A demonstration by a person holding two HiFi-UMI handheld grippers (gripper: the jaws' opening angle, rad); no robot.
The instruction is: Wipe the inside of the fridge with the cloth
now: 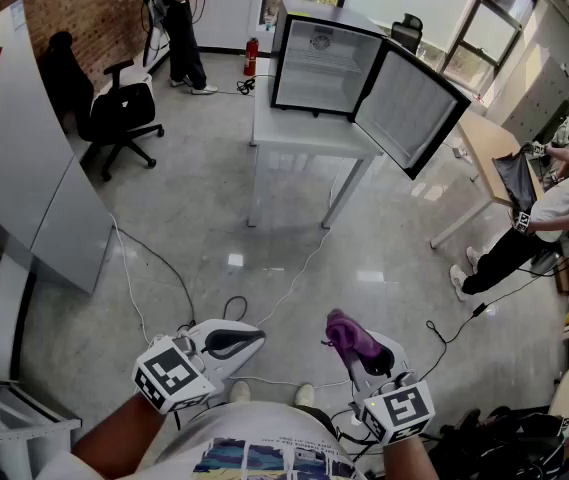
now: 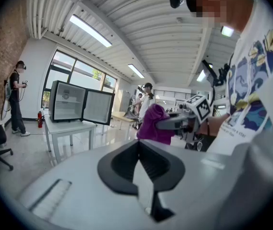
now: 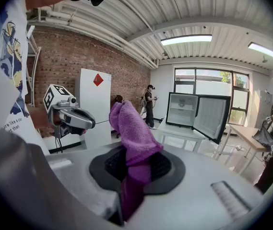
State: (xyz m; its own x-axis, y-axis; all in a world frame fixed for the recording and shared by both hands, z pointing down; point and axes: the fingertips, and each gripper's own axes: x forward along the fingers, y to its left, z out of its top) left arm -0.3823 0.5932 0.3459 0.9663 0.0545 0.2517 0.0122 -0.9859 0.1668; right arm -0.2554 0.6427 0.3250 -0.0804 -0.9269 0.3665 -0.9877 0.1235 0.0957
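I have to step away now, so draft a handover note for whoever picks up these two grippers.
Grippers: left claw shut, empty; right claw shut on the purple cloth, which sticks up out of it.
Things: the fridge stands on the white table across the room, its door open, out of reach from here.
Done: cloth gripped, door open.
To do: walk over and wipe the fridge's inside.

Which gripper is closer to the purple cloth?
Right. The right gripper is clamped on the purple cloth itself. The left gripper, shut and empty, sits off to the cloth's left, not touching it.
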